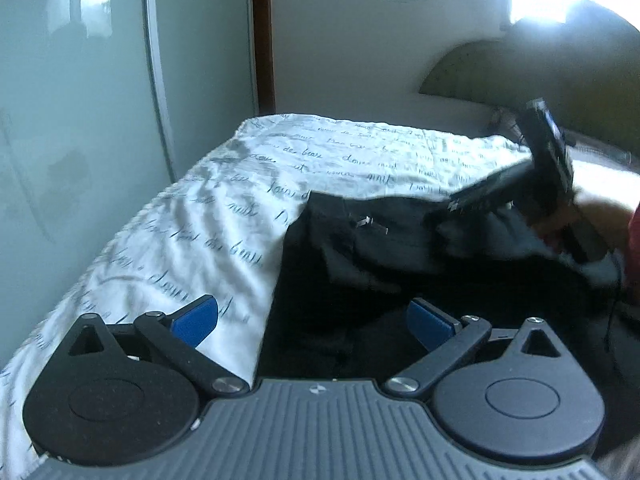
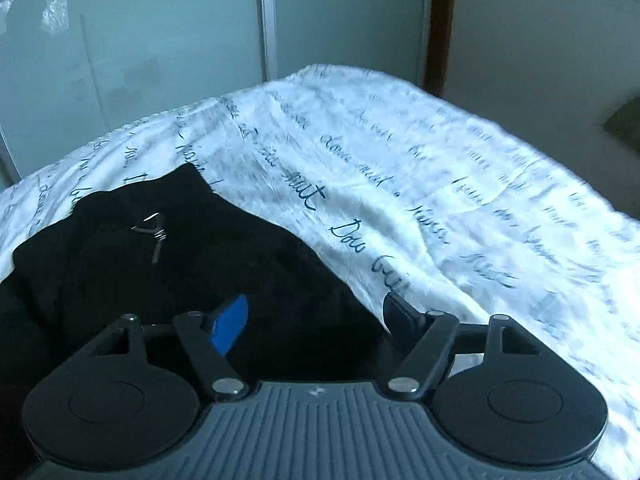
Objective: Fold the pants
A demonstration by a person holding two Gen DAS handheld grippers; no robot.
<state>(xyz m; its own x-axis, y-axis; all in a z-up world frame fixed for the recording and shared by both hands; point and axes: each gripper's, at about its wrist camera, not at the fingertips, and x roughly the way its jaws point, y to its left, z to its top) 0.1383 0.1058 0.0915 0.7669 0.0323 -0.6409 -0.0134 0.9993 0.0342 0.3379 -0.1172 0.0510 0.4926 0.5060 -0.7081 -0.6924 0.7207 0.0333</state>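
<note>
Right now the black pants (image 1: pixel 360 280) lie in a loose heap on the bed, on top of the white bed cover with blue writing (image 1: pixel 192 216). They are not folded yet, so the job looks like it is only starting.

Just ahead of the left claw (image 1: pixel 312 322), the edge of the pants meets the white cover. One blue pad sits over the cover and the other over the dark cloth. Both pads stand wide apart with nothing pinched between them, so this claw is let go. It seems to be lined up on that edge so it can grab it.

Far ahead and to the right of it, the right claw (image 1: pixel 454 206) reaches over the far side of the heap, held by a person's hand (image 1: pixel 596 220).

From its own camera, the right claw (image 2: pixel 316 316) also has its pads apart. Dark cloth lies under and ahead of it, and the white cover spreads off to its right. No cloth is squeezed, so it is let go too. A small silver zipper pull (image 2: pixel 154 232) shines ahead and to its left.
</note>
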